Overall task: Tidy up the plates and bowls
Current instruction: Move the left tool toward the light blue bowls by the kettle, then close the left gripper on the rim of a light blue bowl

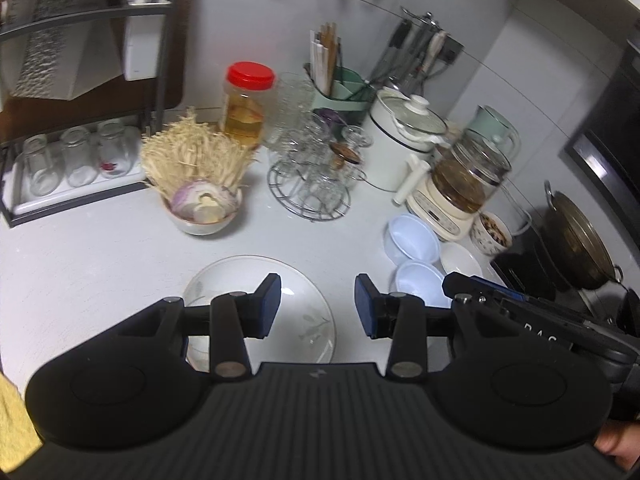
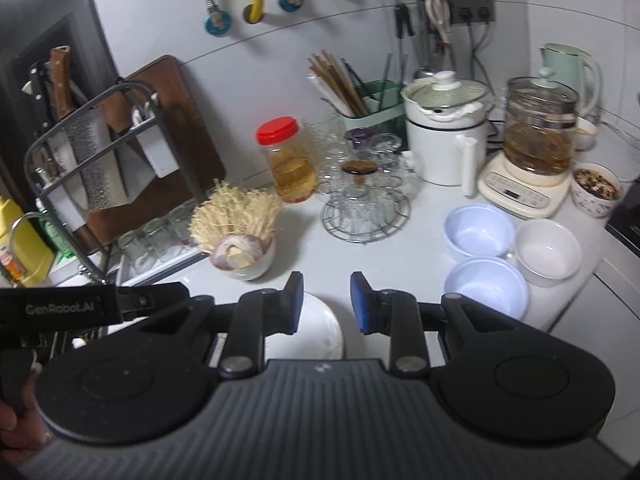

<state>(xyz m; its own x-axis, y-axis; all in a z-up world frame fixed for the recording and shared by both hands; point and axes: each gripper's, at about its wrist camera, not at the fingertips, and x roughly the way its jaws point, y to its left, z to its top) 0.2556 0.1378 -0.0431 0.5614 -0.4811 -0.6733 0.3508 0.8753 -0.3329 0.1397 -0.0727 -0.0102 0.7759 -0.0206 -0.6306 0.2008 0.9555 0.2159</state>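
Observation:
A white plate with a leaf pattern (image 1: pixel 304 292) lies on the white counter, just under and ahead of my left gripper (image 1: pixel 318 306), which is open and empty. In the right wrist view the plate (image 2: pixel 320 326) shows partly, behind my right gripper (image 2: pixel 325 302), also open and empty. Two pale blue bowls (image 1: pixel 412 238) (image 1: pixel 420 282) and a white bowl (image 1: pixel 460 260) sit to the right. In the right wrist view they are the far blue bowl (image 2: pixel 478 232), the near blue bowl (image 2: pixel 486 288) and the white bowl (image 2: pixel 548 250). The right gripper's body (image 1: pixel 520 308) reaches in at the left view's right side.
A bowl of enoki mushrooms and onion (image 1: pixel 202 196) stands behind the plate. A wire rack of glasses (image 1: pixel 312 184), a red-lidded jar (image 1: pixel 246 104), a white pot (image 1: pixel 400 136), a glass kettle (image 1: pixel 460 184) and a dish rack (image 1: pixel 76 160) line the back. A wok (image 1: pixel 576 240) sits at right.

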